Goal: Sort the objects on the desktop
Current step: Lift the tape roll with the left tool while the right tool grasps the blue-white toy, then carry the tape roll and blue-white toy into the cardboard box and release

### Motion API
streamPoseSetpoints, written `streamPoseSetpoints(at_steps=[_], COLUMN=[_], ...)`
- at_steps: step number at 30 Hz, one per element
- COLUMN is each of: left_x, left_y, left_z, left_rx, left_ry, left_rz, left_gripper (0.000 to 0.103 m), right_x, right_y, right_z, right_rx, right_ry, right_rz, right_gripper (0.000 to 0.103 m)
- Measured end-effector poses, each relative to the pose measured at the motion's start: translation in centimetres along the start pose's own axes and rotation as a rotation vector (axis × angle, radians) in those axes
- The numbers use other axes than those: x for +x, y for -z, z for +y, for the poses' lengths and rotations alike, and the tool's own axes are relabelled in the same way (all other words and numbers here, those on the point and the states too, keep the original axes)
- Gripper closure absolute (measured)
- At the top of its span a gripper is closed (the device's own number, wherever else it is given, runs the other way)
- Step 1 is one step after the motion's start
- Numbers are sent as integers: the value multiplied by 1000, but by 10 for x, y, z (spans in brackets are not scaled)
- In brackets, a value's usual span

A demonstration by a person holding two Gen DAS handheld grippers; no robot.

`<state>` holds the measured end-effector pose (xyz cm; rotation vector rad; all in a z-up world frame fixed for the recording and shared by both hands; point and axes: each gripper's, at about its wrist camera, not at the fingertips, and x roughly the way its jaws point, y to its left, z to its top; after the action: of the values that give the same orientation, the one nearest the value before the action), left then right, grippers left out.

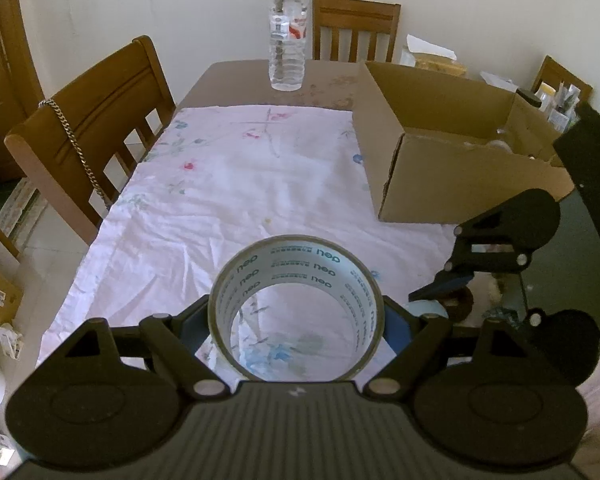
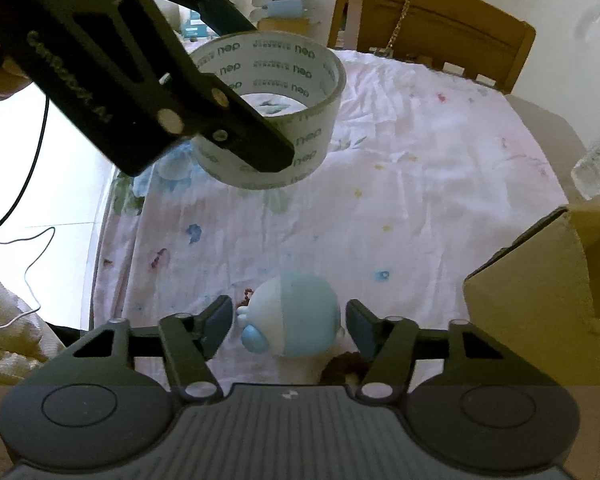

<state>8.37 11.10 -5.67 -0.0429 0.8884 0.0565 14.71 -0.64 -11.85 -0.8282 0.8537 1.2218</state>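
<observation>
Two tools are sharing one worktop (image 1: pixel 324 76), a brown one sitting under a wrinkly pink floral cloth (image 1: pixel 236 184) that's covering most of it. Biggest thing sitting on there is the open cardboard box (image 1: pixel 440 152) along the right side of the left wrist view, with something pale lying inside that I can't make out. Wooden chairs (image 1: pixel 100 120) are standing round the far and left edges, and one of them is wearing a metal chain (image 1: pixel 72 140) draped over its back.

A clear water bottle (image 1: pixel 286 36) is standing upright at the far end, well apart from everything else.

Left tool (image 1: pixel 296 320) is gripping a roll of clear packing tape (image 1: pixel 296 300) by its outer wall, one pad on each side, and from the right wrist view the roll is hanging clear above the cloth.

Right tool (image 2: pixel 290 326) is sitting wide apart around a little blue and white egg-shaped toy (image 2: pixel 292 316) that's lying on the cloth just beside the box corner. Both pads are showing a gap to the toy, so nothing's being squeezed. Something brown and fuzzy (image 2: pixel 344 366) is peeking out right next to the toy.
</observation>
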Motion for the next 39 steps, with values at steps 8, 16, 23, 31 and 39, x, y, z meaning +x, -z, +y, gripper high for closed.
streamPoseSetpoints(at_steps=[8,16,23,31,39], left_x=[-4,-10,-18,-28,-38], left_y=[1,-2,-8,-22,-50], left_z=[-3,-5,-15,-36,-57], left_rx=[14,8,56,125,207], left_ry=[2,17,15,57,125], left_rz=[-1,8,31,27,-13], left_gripper=[18,18,18,18,18], right_x=[-4,-19,-44,-84,-118], right_y=[0,-1,-1,8,26], right_z=[-1,2,-4,-14,-23], right_rx=[11,15,42,78,134], right_ry=[-17,0,47,131,206], right_rz=[-5,-3,-6,-23,-38], right_gripper=[44,44,44,44,44])
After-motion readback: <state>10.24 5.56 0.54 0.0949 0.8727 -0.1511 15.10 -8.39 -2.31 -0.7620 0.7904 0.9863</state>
